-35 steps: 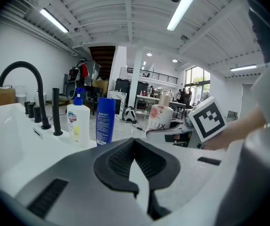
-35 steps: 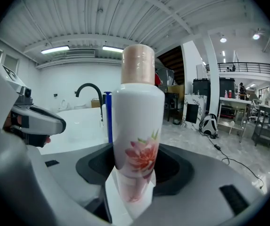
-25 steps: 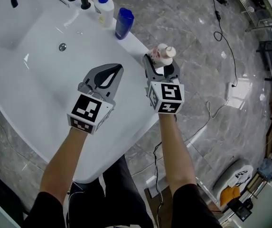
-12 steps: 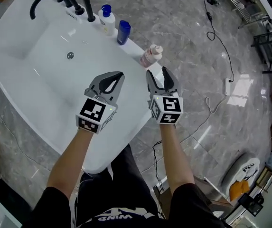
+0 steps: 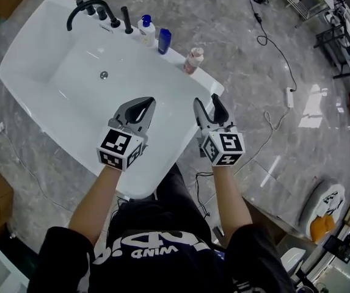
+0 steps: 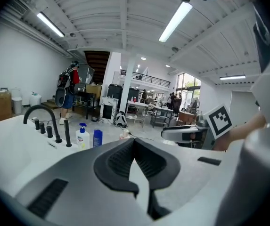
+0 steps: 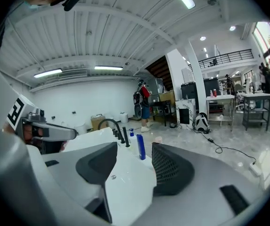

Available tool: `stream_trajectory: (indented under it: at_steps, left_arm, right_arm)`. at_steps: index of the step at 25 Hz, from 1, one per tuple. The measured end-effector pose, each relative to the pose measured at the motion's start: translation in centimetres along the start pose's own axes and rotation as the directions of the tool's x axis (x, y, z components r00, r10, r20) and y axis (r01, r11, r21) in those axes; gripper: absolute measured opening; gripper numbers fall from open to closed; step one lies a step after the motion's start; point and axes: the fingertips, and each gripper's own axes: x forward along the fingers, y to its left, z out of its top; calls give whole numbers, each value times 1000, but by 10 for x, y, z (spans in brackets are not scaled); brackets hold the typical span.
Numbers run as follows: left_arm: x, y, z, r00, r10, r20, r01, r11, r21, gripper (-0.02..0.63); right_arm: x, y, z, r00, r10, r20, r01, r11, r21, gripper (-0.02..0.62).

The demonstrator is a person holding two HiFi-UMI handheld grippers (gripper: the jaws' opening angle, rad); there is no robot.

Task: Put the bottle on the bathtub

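The pink-and-white bottle [image 5: 193, 60] stands upright on the right rim of the white bathtub [image 5: 52, 35], free of both grippers. It shows small in the left gripper view as the pink bottle [image 6: 124, 134] and peeks past a jaw in the right gripper view [image 7: 158, 139]. My right gripper [image 5: 211, 108] is open and empty, held back over the tub's near rim. My left gripper [image 5: 140, 106] hangs over the tub's inside, shut with nothing in it.
A white pump bottle [image 5: 145, 28] and a blue bottle [image 5: 164, 40] stand on the rim beside the black tap [image 5: 87, 8]. A drain [image 5: 104, 75] sits in the tub floor. Cables [image 5: 266, 35] cross the marble floor. A person [image 6: 69, 91] stands far off.
The right gripper let go of the pink bottle, left it on the rim and drew back toward me. The head view has pulled back, showing the whole tub.
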Motion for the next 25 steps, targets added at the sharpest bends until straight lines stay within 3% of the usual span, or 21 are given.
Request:
stream_trajectory:
  at_steps: [11,19,25]
  left_arm:
    - [-113,-45,9,997,-75,26,75,997,-28,8]
    - [-175,-43,8,998,-37,57,39,999,-29,8]
    - [-192,-46,-8,996,-18,89,16,999,28,8]
  right_arm:
    - [-109,98,26,994,94,51,-93,995,-28,212]
    - [-157,130,28,993,97,66,-96,995,-6,170]
    - [-179,147,8,989,106,105,-107,994,8,142]
